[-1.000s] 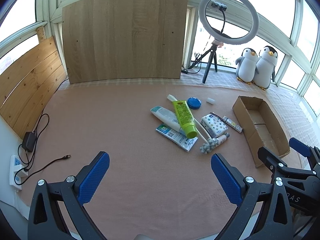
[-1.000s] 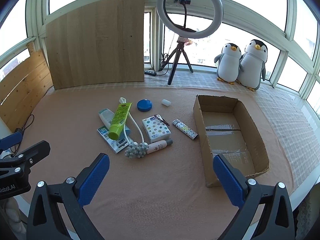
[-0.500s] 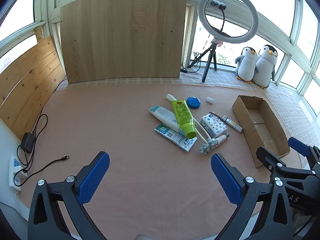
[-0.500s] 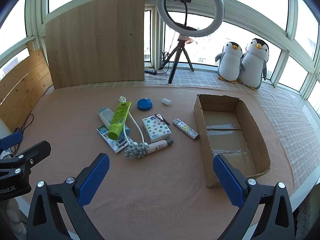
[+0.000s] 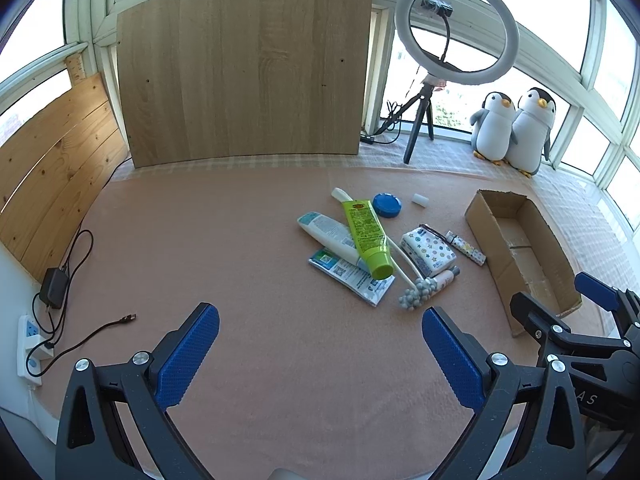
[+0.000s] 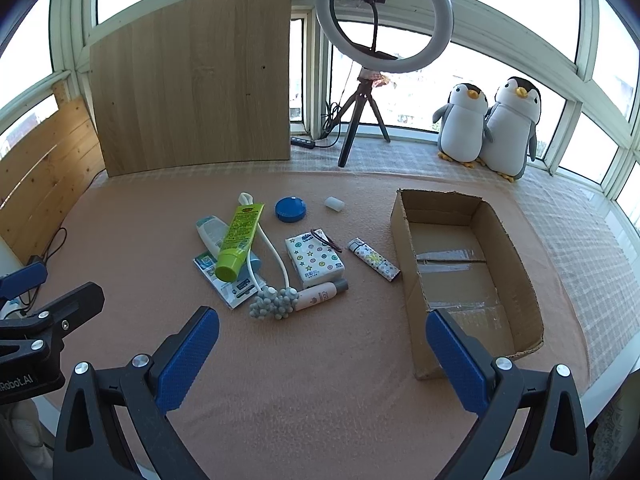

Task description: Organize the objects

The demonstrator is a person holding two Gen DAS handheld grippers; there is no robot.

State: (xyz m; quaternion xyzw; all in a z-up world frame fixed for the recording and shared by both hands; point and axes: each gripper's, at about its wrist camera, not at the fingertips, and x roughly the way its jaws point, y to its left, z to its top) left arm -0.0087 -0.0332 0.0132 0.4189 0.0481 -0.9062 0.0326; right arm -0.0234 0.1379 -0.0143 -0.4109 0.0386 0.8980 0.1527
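Tongs both spread wide, empty, above cloth; clutter beside box

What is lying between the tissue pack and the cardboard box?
In the right wrist view, a patterned lighter lies on the mat between the tissue pack and the cardboard box, touching neither. A hair tie rests on the pack's near corner.

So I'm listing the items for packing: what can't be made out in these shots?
- Tube labels: print too small, both views.
- White tube and flat packet: partly under the green tube, both views.
- Cardboard box: near corner hidden by the right gripper, left view.
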